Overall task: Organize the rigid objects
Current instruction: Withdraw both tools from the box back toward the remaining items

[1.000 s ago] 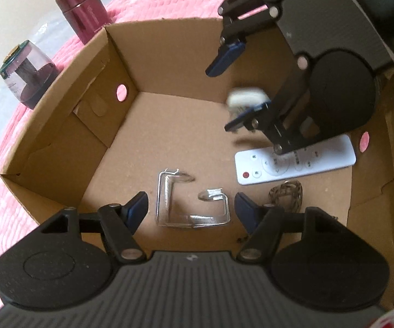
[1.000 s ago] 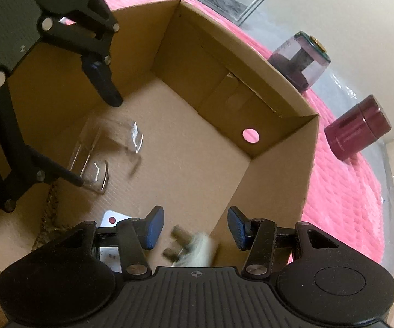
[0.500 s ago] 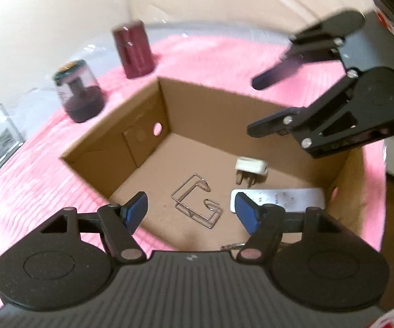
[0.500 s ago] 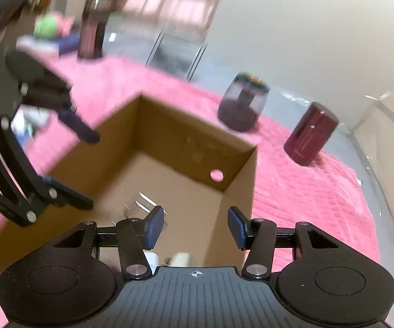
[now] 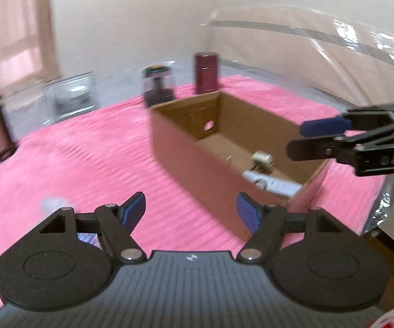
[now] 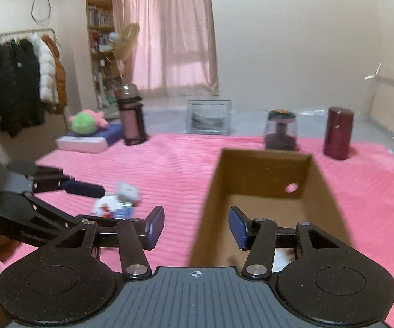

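Observation:
An open cardboard box [image 5: 194, 161] stands on the pink blanket; it also shows in the right wrist view [image 6: 265, 175]. Inside lie a white plug adapter [image 5: 262, 160] and a white remote [image 5: 273, 184]. My left gripper [image 5: 191, 211] is open and empty, raised above the blanket left of the box. My right gripper [image 6: 195, 228] is open and empty, above the box's near left corner; it also shows in the left wrist view [image 5: 317, 136]. A small white object [image 6: 127, 191] and a printed packet [image 6: 109, 207] lie on the blanket beside the left gripper [image 6: 87, 191].
A maroon canister [image 6: 337, 134], a dark jar [image 6: 280, 129], a picture frame [image 6: 209, 117] and a tall bottle [image 6: 131, 120] stand at the blanket's far edge. A green plush toy [image 6: 86, 121] lies on a box at the left. Coats hang at the far left.
Both grippers have risen out of the box and pulled back. The plug adapter, let go by the right gripper, now lies in the box beside the remote.

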The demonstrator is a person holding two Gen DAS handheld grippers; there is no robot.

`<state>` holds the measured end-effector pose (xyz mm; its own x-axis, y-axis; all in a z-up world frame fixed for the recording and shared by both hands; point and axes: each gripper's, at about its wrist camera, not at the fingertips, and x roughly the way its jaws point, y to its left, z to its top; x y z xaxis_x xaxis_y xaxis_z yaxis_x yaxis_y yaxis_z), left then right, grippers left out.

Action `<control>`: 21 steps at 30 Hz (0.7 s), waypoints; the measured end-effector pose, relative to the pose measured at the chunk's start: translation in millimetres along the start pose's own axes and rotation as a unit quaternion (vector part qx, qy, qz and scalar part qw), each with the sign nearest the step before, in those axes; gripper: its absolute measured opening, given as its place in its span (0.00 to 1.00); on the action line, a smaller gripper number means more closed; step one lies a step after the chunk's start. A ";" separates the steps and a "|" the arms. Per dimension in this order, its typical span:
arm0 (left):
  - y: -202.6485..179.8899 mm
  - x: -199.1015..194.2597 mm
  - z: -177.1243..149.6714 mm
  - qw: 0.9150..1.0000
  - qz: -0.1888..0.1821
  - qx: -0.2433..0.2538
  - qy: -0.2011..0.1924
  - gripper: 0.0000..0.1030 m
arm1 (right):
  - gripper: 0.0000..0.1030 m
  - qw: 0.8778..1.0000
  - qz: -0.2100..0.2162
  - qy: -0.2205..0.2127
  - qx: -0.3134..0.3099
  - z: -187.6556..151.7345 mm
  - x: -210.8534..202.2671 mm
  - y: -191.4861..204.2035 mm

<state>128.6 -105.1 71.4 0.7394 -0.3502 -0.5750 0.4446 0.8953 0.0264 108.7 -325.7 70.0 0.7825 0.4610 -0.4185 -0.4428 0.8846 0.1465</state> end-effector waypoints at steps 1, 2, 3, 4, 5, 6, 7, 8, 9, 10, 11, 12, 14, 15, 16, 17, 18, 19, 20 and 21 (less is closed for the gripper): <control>5.3 -8.5 -8.4 1.000 0.007 -0.013 0.001 0.68 | 0.49 1.000 0.006 -0.002 0.008 -5.8 -1.4 9.8; 10.5 -15.4 -16.6 1.000 0.015 -0.025 0.003 0.68 | 0.50 1.000 0.012 -0.001 0.010 -10.1 -2.2 18.9; 16.3 -23.8 -25.5 0.999 0.026 -0.036 0.003 0.68 | 0.51 1.000 0.018 0.000 0.010 -13.9 -1.8 26.7; 23.8 -32.0 -34.5 0.998 0.039 -0.047 0.004 0.68 | 0.53 1.000 0.022 0.001 0.011 -16.9 -1.0 33.4; 29.7 -38.1 -41.7 0.997 0.051 -0.054 0.006 0.68 | 0.55 1.000 0.026 0.001 0.013 -20.6 -0.9 41.5; 35.1 -43.3 -48.9 0.996 0.065 -0.060 0.007 0.68 | 0.56 0.999 0.032 0.003 0.014 -23.5 -0.2 48.5; 41.3 -49.1 -56.4 0.995 0.076 -0.067 0.008 0.68 | 0.58 0.999 0.037 0.006 0.014 -25.6 1.5 53.1; 47.5 -53.3 -62.7 0.994 0.085 -0.074 0.010 0.68 | 0.60 0.999 0.042 0.011 0.012 -27.7 4.8 58.6; 53.4 -57.8 -68.7 0.992 0.093 -0.082 0.012 0.69 | 0.60 0.999 0.043 0.013 0.012 -29.8 7.3 62.9; 59.4 -62.7 -74.9 0.991 0.102 -0.091 0.014 0.69 | 0.61 0.999 0.045 0.016 0.012 -31.7 9.5 67.1; 64.4 -68.6 -81.3 0.989 0.110 -0.096 0.014 0.69 | 0.62 0.999 0.048 0.021 0.013 -33.5 12.3 72.3; 69.3 -74.9 -87.9 0.988 0.117 -0.101 0.014 0.69 | 0.62 0.998 0.051 0.025 0.012 -37.2 13.5 76.1; 78.4 -84.0 -99.0 0.985 0.127 -0.114 0.013 0.70 | 0.63 0.998 0.051 0.031 0.009 -42.5 16.7 83.3; 81.4 -87.1 -103.2 0.984 0.130 -0.119 0.013 0.70 | 0.63 0.998 0.053 0.034 0.007 -44.7 18.9 87.1; 83.7 -89.6 -107.9 0.983 0.134 -0.123 0.014 0.70 | 0.63 0.998 0.055 0.037 0.005 -46.6 21.1 90.6; 85.5 -90.4 -111.3 0.982 0.138 -0.126 0.015 0.70 | 0.64 0.998 0.056 0.040 0.002 -47.6 23.9 94.6; 88.2 -92.5 -115.3 0.981 0.142 -0.129 0.016 0.71 | 0.64 0.998 0.055 0.043 -0.001 -51.2 25.6 95.8; 90.9 -92.9 -119.5 0.981 0.144 -0.131 0.018 0.71 | 0.64 0.998 0.053 0.046 -0.004 -51.8 28.4 98.8; 93.8 -94.0 -123.2 0.980 0.146 -0.135 0.019 0.71 | 0.64 0.997 0.053 0.048 -0.005 -56.1 29.9 102.9; 95.7 -96.0 -127.1 0.979 0.148 -0.139 0.020 0.71 | 0.64 0.997 0.053 0.050 -0.005 -57.3 31.5 104.9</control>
<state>35.9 49.2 25.2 0.7925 -0.0586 -0.6070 0.0556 0.9982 -0.0238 61.8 -222.4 20.8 0.6828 0.5426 -0.4892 -0.5260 0.8298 0.1862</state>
